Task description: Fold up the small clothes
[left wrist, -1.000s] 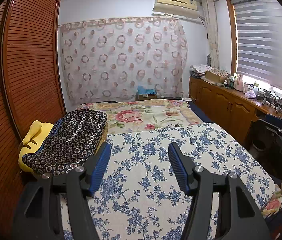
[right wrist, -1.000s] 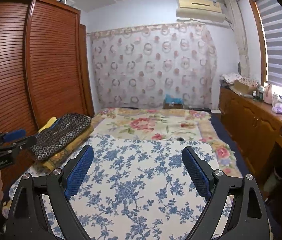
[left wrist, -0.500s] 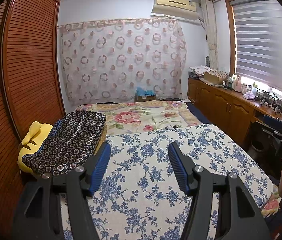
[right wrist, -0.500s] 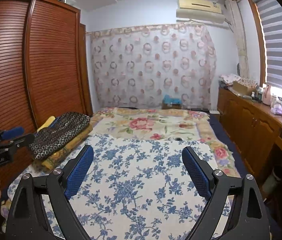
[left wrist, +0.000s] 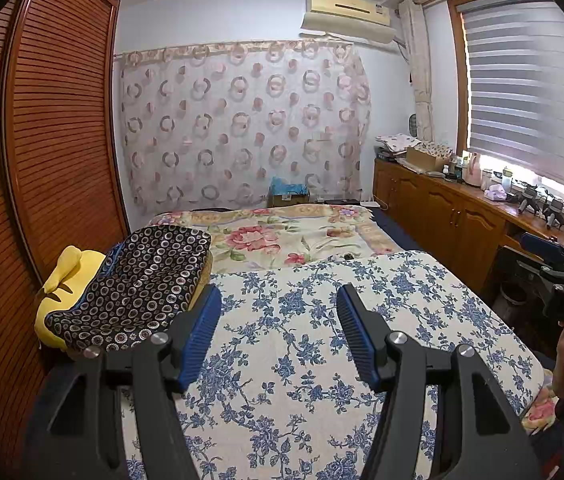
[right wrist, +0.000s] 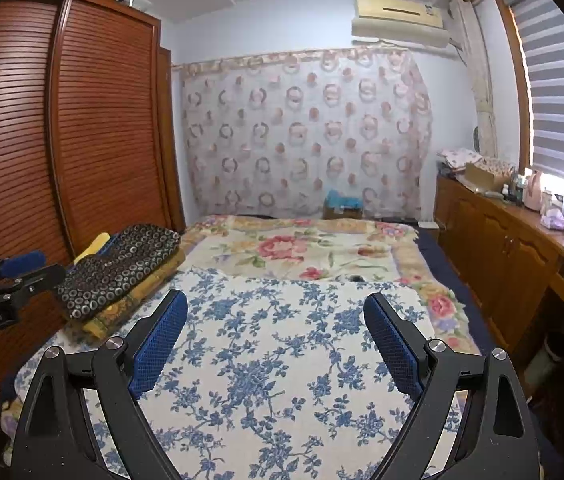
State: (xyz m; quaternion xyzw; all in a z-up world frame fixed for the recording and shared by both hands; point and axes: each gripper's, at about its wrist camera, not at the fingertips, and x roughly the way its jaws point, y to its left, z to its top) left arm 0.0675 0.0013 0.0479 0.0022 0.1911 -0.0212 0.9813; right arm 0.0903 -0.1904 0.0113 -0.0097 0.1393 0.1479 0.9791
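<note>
Only two grippers show, both released and empty. Beneath and ahead of the left gripper [left wrist: 277, 300] lies one blue-flowered cloth [left wrist: 306, 344], spread flat on the bed; the right gripper [right wrist: 275, 308], jaws set wider, hangs over the same cloth. Left of the left gripper's left finger [left wrist: 197, 328] sits one stack of folded small clothes [left wrist: 133, 288]: a dark ring-patterned piece on top, one yellow piece [left wrist: 61, 280] under it. Beyond the cloth, one rose-print bedspread [left wrist: 282, 236] covers the bed.
</note>
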